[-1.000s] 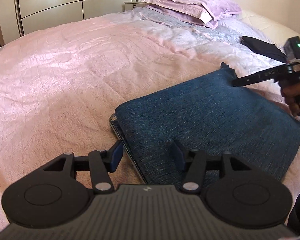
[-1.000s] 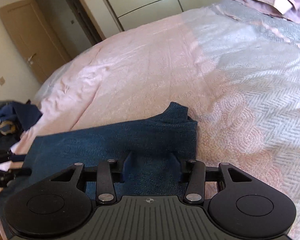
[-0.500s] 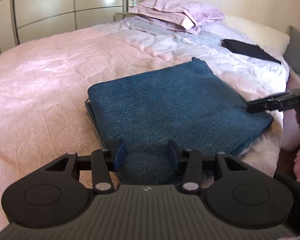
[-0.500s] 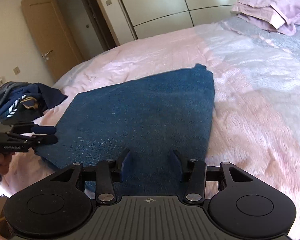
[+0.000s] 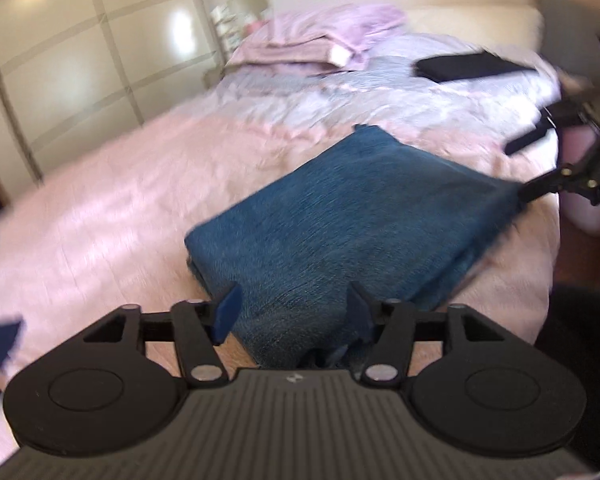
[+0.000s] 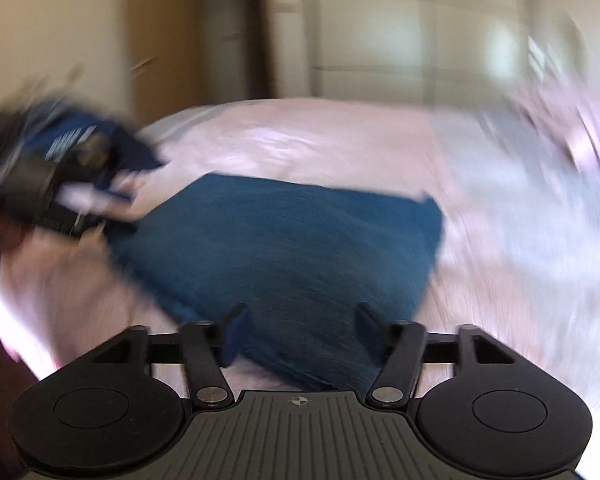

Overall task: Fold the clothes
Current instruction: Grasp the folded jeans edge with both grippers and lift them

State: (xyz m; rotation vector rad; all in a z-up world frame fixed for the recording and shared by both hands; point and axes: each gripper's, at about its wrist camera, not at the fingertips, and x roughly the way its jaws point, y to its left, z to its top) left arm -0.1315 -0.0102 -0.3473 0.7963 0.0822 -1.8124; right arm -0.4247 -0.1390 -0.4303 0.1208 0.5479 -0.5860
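Now the folded blue jeans (image 5: 352, 216) are lying flat on the pink bedspread (image 5: 112, 208). Both the left gripper (image 5: 292, 312) and the right gripper (image 6: 300, 328) are hovering at its near edges, fingers spread apart, gripping nothing.

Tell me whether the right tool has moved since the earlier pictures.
Yes. In the left wrist view, the right tool has swung from the folded denim's far corner, near the black garment, to its near right corner.

- My left cam sits low at the bed's (image 5: 100, 216) near edge, facing the pillows.
- Right cam looks across toward the wardrobe.
- Both catch the folded jeans (image 5: 352, 216) (image 6: 284, 248) up close.
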